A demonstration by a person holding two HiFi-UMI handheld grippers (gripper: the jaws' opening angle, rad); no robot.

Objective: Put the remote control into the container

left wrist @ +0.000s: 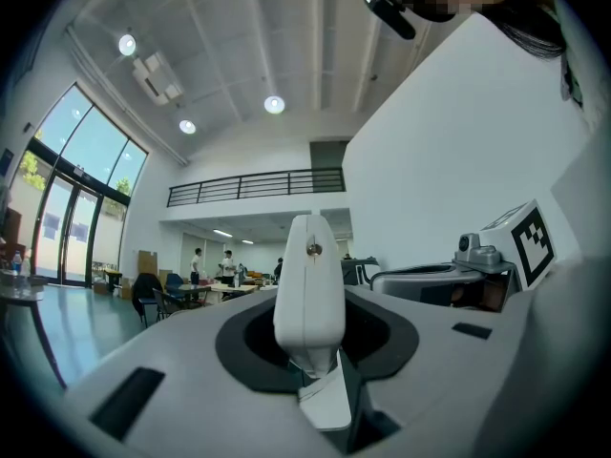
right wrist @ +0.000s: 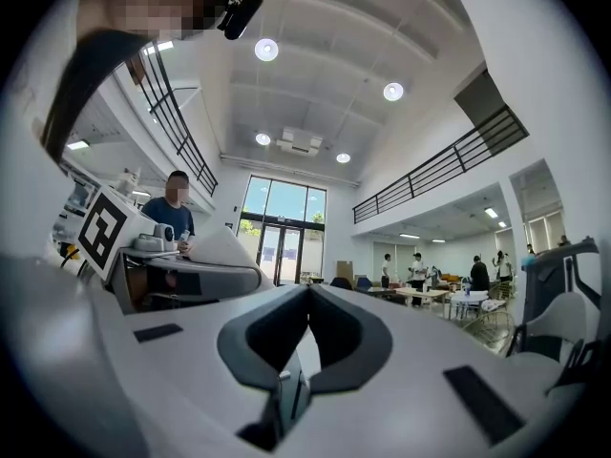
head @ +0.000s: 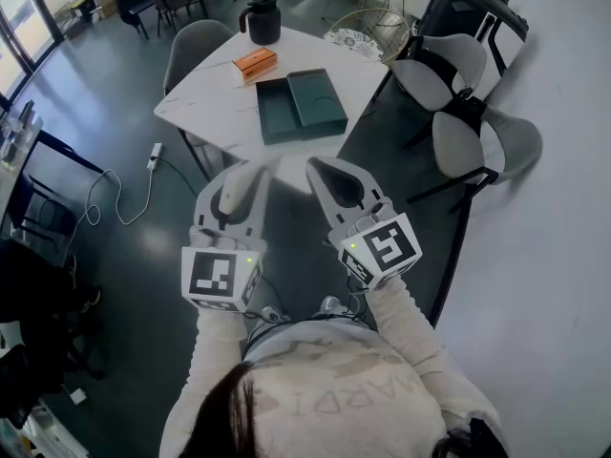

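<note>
- The person's sleeves [head: 396, 318] came up from the bottom of the head view, a gripper held out level in each hand.
- The left gripper [head: 250, 176] had its jaws pinching the white remote control [left wrist: 308, 289], which stood on end between them in the left gripper view, its long axis running up across the line of the jaws.
- The right gripper [head: 321, 170] was just beside it, jaws pressed together with nothing in them.
- The dark green container [head: 276, 114] lay open on the white counter [head: 210, 103], straight ahead of both grippers and well apart from them, with floor between.
- An orange box [head: 255, 63] and a black jug [head: 261, 19] stood beyond the container.
- Judged from this, the left hand would have to carry the remote control forward and lower it over the container's near rim.
</note>
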